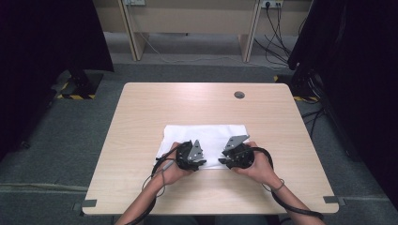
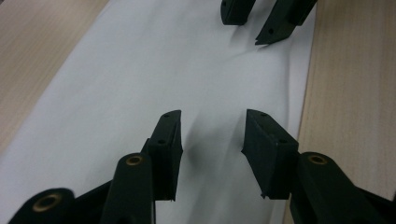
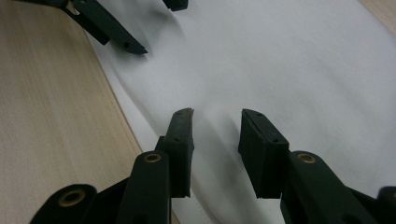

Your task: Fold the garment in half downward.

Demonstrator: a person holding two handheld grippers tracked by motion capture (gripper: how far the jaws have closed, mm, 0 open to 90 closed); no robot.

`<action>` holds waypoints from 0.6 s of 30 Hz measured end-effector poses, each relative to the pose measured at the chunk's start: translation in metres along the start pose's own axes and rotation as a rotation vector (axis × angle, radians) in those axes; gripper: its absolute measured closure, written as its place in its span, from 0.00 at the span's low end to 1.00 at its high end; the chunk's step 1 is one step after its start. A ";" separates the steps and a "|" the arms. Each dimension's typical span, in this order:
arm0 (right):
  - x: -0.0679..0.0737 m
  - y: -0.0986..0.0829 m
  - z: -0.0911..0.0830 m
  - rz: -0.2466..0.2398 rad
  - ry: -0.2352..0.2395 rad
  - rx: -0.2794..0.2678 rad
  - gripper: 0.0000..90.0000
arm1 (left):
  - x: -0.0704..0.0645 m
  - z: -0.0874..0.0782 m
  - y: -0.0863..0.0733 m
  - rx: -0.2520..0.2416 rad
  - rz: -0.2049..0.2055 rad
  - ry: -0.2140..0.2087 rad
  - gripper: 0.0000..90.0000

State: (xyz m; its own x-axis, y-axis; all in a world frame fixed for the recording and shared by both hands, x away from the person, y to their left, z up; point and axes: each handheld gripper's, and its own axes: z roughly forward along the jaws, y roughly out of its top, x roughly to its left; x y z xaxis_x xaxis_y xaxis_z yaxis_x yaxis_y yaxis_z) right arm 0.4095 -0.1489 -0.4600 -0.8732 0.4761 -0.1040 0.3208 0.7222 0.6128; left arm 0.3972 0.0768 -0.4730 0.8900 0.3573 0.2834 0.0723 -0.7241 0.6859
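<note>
A white folded cloth [image 1: 206, 138] lies flat in the middle of the wooden table [image 1: 141, 108]. My left gripper [image 1: 202, 158] hovers over the cloth's near edge, left of centre, jaws open with nothing between them. My right gripper [image 1: 224, 160] hangs over the same edge just to its right, also open and empty. In the left gripper view my left gripper [image 2: 212, 116] points along the cloth [image 2: 140, 93], and the right gripper's jaws show at the top. In the right gripper view my right gripper [image 3: 216, 114] sits above the cloth [image 3: 280, 70] near its edge.
A round cable hole [image 1: 239, 94] sits near the table's far edge. Bare wood surrounds the cloth on all sides. Beyond the table are desk legs, cables and dark curtains on both sides.
</note>
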 end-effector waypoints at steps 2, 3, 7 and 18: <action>0.001 -0.001 -0.001 -0.005 0.009 0.006 0.72 | -0.001 -0.001 0.000 0.001 0.000 -0.003 0.61; 0.001 -0.001 -0.001 -0.005 0.011 0.011 0.72 | -0.001 -0.002 -0.001 0.000 -0.004 -0.001 0.61; 0.001 -0.005 -0.009 0.005 0.022 -0.006 0.70 | 0.003 -0.012 -0.003 -0.016 -0.025 0.022 0.58; -0.031 -0.042 -0.037 0.114 -0.101 -0.001 0.70 | 0.029 -0.047 -0.042 0.031 -0.152 0.154 0.56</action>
State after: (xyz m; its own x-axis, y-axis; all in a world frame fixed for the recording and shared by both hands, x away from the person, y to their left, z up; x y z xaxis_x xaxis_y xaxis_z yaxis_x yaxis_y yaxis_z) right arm 0.4096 -0.2121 -0.4535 -0.7897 0.6032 -0.1117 0.4156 0.6599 0.6260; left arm 0.3987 0.1453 -0.4627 0.7886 0.5479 0.2792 0.2162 -0.6720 0.7083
